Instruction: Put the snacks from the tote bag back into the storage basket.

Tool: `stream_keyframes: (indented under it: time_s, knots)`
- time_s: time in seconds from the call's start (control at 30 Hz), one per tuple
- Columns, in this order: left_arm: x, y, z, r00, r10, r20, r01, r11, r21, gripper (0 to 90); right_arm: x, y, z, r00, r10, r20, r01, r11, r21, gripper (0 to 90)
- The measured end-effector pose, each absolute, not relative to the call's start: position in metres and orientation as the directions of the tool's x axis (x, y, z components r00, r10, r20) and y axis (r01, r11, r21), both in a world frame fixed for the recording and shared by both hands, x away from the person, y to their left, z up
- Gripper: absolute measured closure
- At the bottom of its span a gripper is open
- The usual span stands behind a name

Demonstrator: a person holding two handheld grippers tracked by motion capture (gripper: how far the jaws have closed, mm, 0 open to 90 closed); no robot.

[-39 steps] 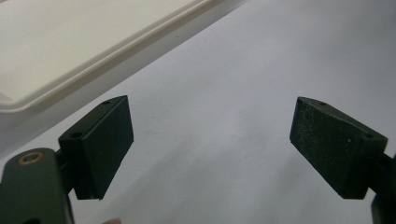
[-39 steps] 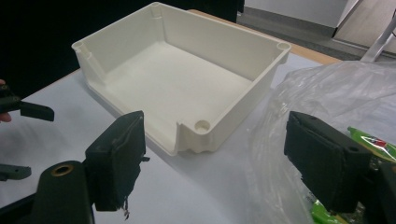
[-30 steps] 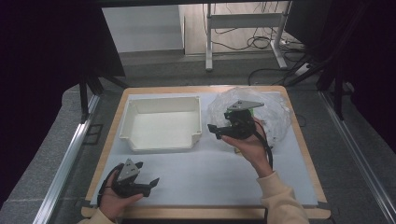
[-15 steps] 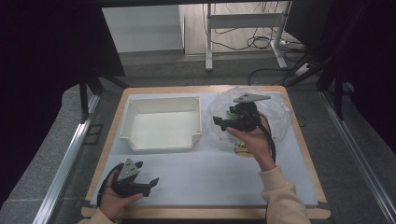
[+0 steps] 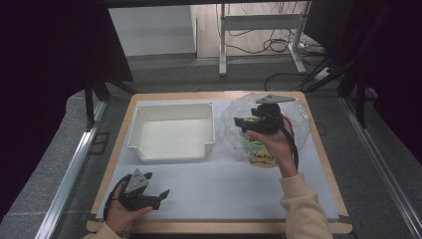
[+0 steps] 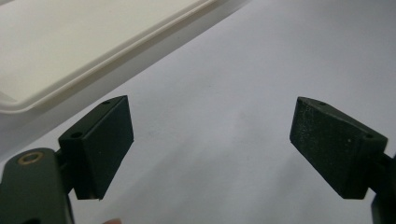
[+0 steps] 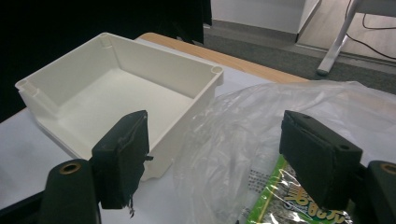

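A clear plastic bag (image 5: 293, 117) lies crumpled at the table's right. Inside it lies a green and yellow snack packet (image 5: 260, 152), also seen through the bag as the packet (image 7: 280, 203) in the right gripper view. My right gripper (image 5: 240, 122) hovers over the bag, pointing left toward the white bin (image 5: 174, 134). It is open; the jaws have just closed slightly, and the right gripper (image 7: 219, 140) has only air between the pads, above the bag (image 7: 243, 135). My left gripper (image 5: 160, 197) rests open at the front left, and the left gripper (image 6: 210, 140) looks over bare white table.
The white bin (image 7: 116, 88) is empty and sits at the back left of the white mat (image 5: 224, 184). Its near rim (image 6: 93, 60) lies just ahead of the left jaws. A wooden border (image 5: 219, 226) edges the table. Desk legs and cables stand on the floor beyond.
My right gripper has moved a little toward the far side, over the plastic bag. The left gripper has stayed where it was.
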State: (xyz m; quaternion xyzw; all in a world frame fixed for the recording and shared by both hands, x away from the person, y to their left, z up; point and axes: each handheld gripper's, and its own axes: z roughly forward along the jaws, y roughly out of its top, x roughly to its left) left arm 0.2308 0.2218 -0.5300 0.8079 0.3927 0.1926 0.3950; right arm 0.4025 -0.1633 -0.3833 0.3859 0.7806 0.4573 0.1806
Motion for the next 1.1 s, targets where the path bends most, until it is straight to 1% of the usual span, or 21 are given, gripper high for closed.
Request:
stream_keyframes:
  time_s: [0.57,1.1]
  knots:
    - [0.231,0.223,-0.53,0.616,0.788,0.0,0.484,-0.379,0.789,13.6,0.424,-0.184,-0.386,-0.602,0.792,0.102,0.466,0.244,0.85,26.2]
    - [0.23,0.225,-0.529,0.616,0.787,0.007,0.478,-0.381,0.791,13.6,0.443,-0.204,-0.4,-0.54,0.834,0.116,0.52,0.221,0.825,28.9]
